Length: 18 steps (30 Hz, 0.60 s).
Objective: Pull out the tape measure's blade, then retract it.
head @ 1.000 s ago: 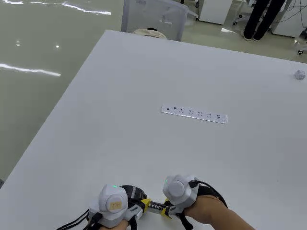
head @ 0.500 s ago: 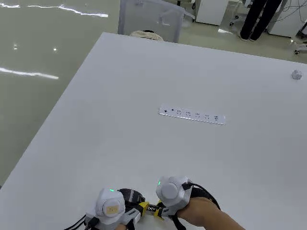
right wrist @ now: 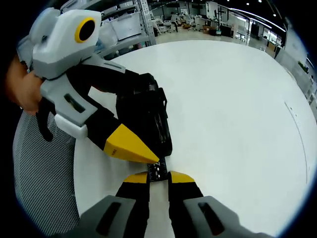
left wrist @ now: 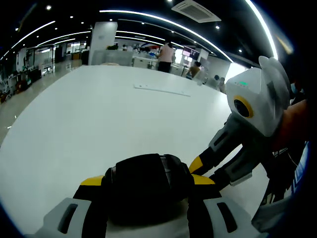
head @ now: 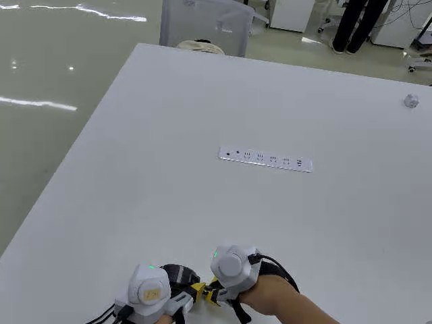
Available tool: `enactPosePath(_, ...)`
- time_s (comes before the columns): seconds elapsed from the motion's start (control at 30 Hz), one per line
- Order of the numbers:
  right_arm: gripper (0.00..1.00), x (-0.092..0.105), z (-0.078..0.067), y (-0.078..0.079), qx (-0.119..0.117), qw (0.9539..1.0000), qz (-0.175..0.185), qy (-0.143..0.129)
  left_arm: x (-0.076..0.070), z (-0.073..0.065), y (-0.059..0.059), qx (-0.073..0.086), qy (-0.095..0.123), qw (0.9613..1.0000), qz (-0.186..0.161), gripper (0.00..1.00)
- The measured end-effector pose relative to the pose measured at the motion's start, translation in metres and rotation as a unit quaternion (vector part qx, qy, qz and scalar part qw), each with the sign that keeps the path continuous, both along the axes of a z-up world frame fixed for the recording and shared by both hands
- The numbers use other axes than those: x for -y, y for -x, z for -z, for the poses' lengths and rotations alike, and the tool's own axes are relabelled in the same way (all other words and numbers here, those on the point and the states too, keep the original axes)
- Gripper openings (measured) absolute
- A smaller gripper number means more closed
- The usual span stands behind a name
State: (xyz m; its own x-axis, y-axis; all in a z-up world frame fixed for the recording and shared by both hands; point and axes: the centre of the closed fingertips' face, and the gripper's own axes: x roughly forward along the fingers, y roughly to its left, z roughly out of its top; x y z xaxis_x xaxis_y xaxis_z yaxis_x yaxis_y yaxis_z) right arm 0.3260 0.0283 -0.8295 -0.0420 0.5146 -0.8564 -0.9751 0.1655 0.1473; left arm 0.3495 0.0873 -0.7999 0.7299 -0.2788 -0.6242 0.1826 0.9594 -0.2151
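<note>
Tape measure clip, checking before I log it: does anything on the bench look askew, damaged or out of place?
Nothing stands out. The left gripper holds the black tape measure case, the right gripper pinches a short stretch of blade, and the power strip lies flat on the white table.

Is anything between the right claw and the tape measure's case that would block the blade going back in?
Nothing visible: the right claw pinches the short exposed blade right beside the case, held in the left claw.
</note>
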Motion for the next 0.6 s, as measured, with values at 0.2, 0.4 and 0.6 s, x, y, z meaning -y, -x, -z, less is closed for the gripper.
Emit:
enactPosePath(0.2, 0.13, -0.002, 0.0, 0.0, -0.002, 1.0, -0.001, -0.009, 0.0, 0.0, 0.0, 0.0, 0.004, 1.0, 0.0, 0.62)
enactPosePath(0.4, 0.13, -0.008, 0.0, -0.001, -0.002, 0.9998, -0.004, -0.018, 0.0, 0.0, 0.0, -0.001, 0.006, 1.0, -0.001, 0.62)
enactPosePath(0.6, 0.13, -0.013, 0.0, -0.001, -0.001, 0.9997, -0.008, -0.024, 0.0, 0.0, 0.0, -0.001, 0.008, 1.0, 0.0, 0.62)
